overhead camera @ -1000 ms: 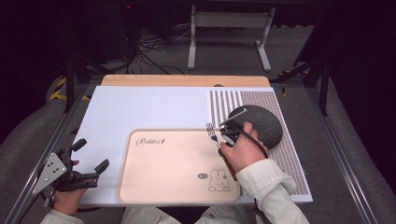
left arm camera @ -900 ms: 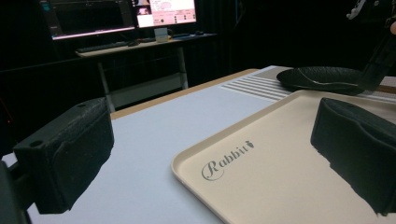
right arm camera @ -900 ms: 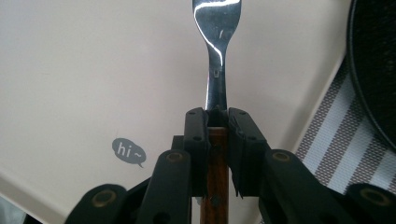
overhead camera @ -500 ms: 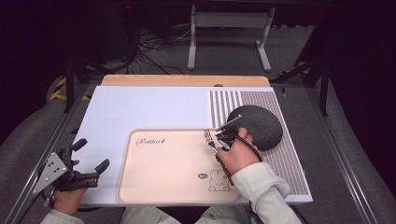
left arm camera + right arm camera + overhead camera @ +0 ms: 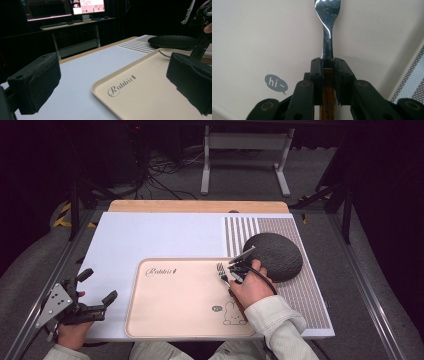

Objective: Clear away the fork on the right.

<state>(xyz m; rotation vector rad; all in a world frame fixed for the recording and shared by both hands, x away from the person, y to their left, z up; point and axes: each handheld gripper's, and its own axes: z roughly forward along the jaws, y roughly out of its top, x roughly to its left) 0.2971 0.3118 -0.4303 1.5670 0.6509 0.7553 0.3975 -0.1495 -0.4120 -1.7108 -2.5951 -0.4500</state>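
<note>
**Fork over the tray, right tool clamped on its handle**

Since a second ago the right hand (image 5: pixel 252 287) has drifted slightly toward the person over the tray's right part; the fork moved with it. Left side hasn't moved.

- Right tool (image 5: pixel 328 63): jaws together, clamped on the fork (image 5: pixel 327 30) at the top of its brown wooden handle, just below the metal neck. Gripping there likely keeps the fork in line with the jaws, head sticking straight out front, so the tines can be aimed.
- Fork position: above the right part of the beige tray (image 5: pixel 175 320), tines pointing away from the person, just beside the dark round mat (image 5: pixel 274 255). Can't tell whether the tines touch the tray or hover.
- Left tool (image 5: pixel 95 287): jaws wide apart, nothing between them, parked at the table's (image 5: pixel 150 232) near-left corner beside the tray. Looks like it's idling clear of the work.
- Mat sits on the striped placemat (image 5: pixel 300 292) at the right, next to the tray.

Readable text:
- "Rabbit" in script on the tray's upper left (image 5: pixel 121 86).
- "hi~" in a grey speech bubble (image 5: pixel 275 83), next to a small rabbit drawing (image 5: pixel 233 312) at the tray's near right.
- Monitor writing in the background of the left gripper view is too small to read.
</note>
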